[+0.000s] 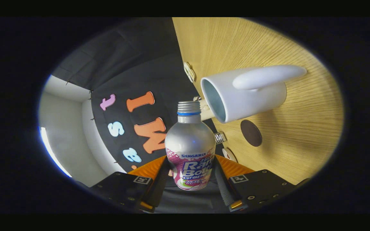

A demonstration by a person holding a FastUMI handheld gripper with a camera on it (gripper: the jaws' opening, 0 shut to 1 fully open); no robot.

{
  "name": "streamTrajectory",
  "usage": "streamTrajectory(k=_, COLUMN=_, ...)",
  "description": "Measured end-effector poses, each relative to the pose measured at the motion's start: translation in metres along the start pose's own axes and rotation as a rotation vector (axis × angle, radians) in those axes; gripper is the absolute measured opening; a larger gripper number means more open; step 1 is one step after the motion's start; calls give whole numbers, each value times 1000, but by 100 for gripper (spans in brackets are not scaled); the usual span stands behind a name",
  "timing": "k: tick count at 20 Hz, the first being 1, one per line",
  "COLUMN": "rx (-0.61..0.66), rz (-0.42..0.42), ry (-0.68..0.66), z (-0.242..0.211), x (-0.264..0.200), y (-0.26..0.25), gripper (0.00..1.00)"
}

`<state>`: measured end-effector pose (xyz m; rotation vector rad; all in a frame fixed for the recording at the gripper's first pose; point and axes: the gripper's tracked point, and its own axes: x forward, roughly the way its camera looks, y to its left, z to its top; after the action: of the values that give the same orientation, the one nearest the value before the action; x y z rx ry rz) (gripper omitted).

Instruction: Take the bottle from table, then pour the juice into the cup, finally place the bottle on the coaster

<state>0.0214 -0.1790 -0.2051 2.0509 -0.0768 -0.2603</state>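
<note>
1. One bottle [189, 150] sits between the two fingers of the gripper [189, 181], its silver body and printed label held at the lower half; both fingers press on its sides, so the gripper is closed on it.
2. Its neck points ahead of the fingers, with a threaded mouth and a blue ring just under the threads; no cap is on it.
3. The camera is rolled to one side, so the desk [300, 128] stands as a wooden wall beside the bottle and the bottle is clear of its surface.
4. A white cup [246, 96] stands on the desk just beyond the bottle's mouth, its open rim turned towards the bottle neck and its handle facing the camera; whether any liquid is passing between them cannot be told.
5. A dark round coaster [251, 132] lies flat on the desk close to the cup, nearer the fingers, and bare.
6. A small silver cap [219, 137] lies at the desk's edge just beside the bottle's shoulder, partly hidden by it.
7. A pale cylinder [206, 110] pokes out between the bottle neck and the cup; what it is cannot be told.
8. A small cream-coloured object [189, 71] rests on the desk further off, past the cup's rim.
</note>
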Motion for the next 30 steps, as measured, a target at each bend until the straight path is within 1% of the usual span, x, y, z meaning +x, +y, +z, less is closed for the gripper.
streamTrajectory(k=11, rx=75, rz=15, ry=2, z=5, x=2, y=1, gripper=74)
streamTrajectory(k=30, rx=155, rz=56, ry=4, z=7, x=1, y=13, gripper=74)
